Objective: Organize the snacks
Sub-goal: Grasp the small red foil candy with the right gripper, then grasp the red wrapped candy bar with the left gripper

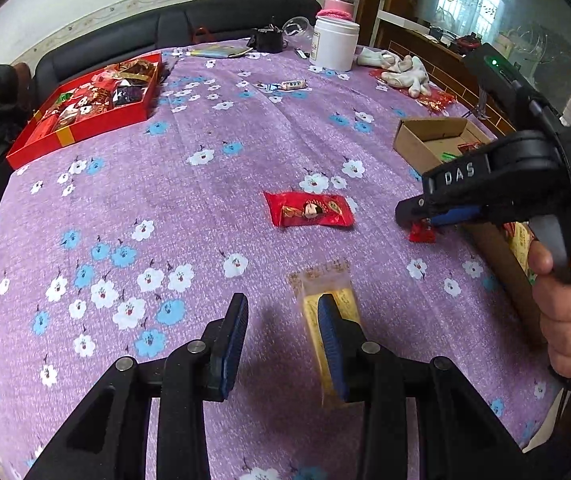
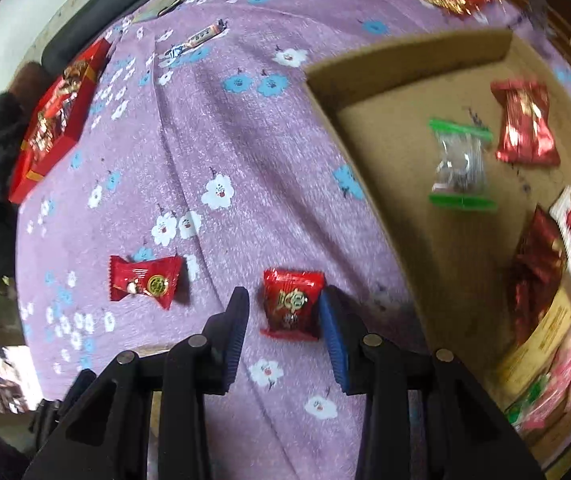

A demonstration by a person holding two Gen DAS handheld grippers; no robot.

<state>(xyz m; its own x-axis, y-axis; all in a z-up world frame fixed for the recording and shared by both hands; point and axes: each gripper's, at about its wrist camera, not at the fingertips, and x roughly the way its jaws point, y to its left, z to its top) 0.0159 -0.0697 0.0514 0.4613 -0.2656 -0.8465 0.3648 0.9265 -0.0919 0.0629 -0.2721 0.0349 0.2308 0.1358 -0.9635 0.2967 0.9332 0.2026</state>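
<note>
Left gripper (image 1: pixel 283 334): jaws spread wide and holding nothing, low over the purple flowered tablecloth (image 1: pixel 189 200); its right finger overlaps a yellow snack packet (image 1: pixel 327 292) lying flat on the cloth, contact unclear.
Right gripper (image 2: pixel 283 330): jaws wide, straddling a small dark red candy (image 2: pixel 292 305); the right pad sits at the wrapper's edge, the left stands apart from it.
Red snack pack (image 1: pixel 308 209): flat on the cloth, between the two grippers.
Cardboard box (image 2: pixel 405 62): just right of the right gripper, holding a green-ended clear candy (image 2: pixel 461 164), red foil packs and other wrappers.
Red gift tray (image 1: pixel 85 120): far left, full of snacks.
White jar (image 1: pixel 335 42): at the far edge.
</note>
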